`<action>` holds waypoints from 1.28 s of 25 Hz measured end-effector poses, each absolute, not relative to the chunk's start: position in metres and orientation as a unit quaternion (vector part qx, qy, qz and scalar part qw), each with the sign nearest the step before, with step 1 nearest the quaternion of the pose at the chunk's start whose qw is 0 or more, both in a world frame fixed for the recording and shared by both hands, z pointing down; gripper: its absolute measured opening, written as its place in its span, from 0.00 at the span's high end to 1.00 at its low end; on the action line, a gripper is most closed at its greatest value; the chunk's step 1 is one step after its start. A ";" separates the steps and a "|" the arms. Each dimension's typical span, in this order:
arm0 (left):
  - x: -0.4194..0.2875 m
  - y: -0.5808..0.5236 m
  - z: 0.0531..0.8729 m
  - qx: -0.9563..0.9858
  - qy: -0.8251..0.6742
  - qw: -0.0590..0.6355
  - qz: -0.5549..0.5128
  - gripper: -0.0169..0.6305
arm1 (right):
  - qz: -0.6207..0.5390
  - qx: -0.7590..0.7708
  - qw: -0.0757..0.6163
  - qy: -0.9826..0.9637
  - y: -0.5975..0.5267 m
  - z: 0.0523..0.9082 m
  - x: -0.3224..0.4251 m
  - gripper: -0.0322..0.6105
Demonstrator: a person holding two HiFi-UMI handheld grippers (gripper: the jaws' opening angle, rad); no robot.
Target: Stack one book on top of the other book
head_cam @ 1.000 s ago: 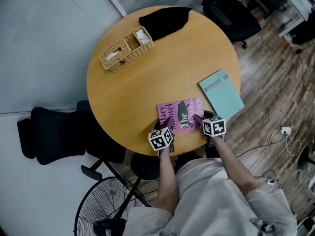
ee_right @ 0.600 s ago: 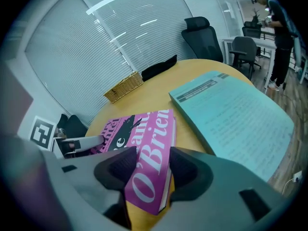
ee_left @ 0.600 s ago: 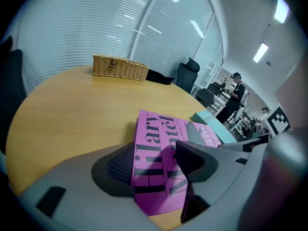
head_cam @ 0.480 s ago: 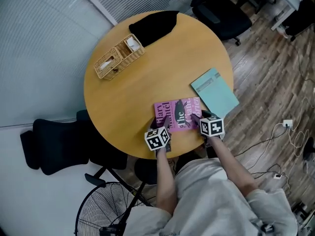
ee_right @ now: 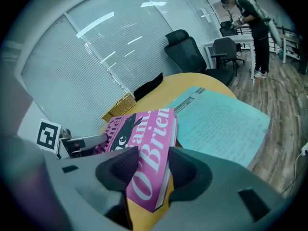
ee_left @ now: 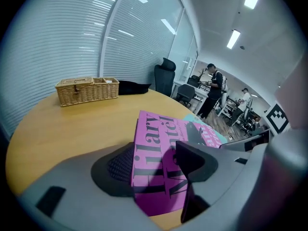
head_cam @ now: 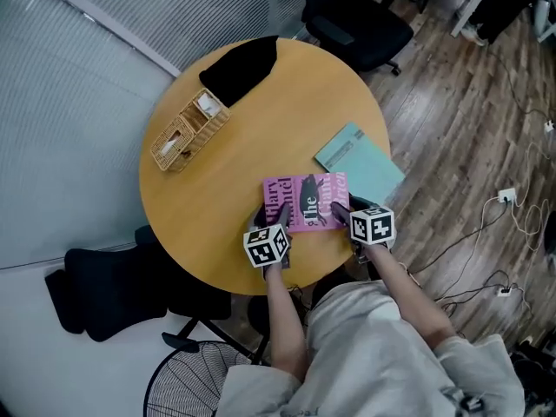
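Left gripper point(head_cam: 272, 221) clamps the left end of the pink book point(head_cam: 306, 201). Right gripper point(head_cam: 340, 212), jaws just closing, clamps its right end, beside the teal book point(head_cam: 358, 158) on the desk point(head_cam: 252, 137).

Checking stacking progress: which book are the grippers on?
The pink book: left gripper and right gripper grip its near corners, the right's jaws having just closed further; the teal book lies untouched.

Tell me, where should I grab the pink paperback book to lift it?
Take the pink paperback book by its two near corners, coming from the person's side of the round wooden table. It is thin and wide, so two pinches should keep it level.
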State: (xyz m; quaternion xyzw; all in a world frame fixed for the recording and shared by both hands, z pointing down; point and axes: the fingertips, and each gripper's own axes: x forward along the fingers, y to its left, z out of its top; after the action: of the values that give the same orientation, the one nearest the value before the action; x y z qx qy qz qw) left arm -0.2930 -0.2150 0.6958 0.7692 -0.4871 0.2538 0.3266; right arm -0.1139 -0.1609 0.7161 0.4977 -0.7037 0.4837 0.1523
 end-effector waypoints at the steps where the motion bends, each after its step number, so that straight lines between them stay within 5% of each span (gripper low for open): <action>1: -0.287 -0.219 0.694 0.775 -0.479 0.321 0.256 0.54 | 0.484 0.503 0.147 -0.700 -0.161 0.715 -0.110 0.65; 23: -0.100 -0.288 0.694 0.897 -0.184 0.207 0.344 0.54 | 0.522 0.573 0.064 -0.628 -0.123 0.716 -0.007 0.65; 32: -0.061 -0.299 0.710 0.897 -0.133 0.224 0.356 0.54 | 0.526 0.580 0.056 -0.620 -0.123 0.717 0.015 0.65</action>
State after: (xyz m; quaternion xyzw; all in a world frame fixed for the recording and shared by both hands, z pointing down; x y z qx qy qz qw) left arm -0.0614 -0.2988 0.7098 0.8975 -0.1326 0.3562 0.2237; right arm 0.0152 -0.1231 0.7175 0.5799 -0.6198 0.5258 0.0559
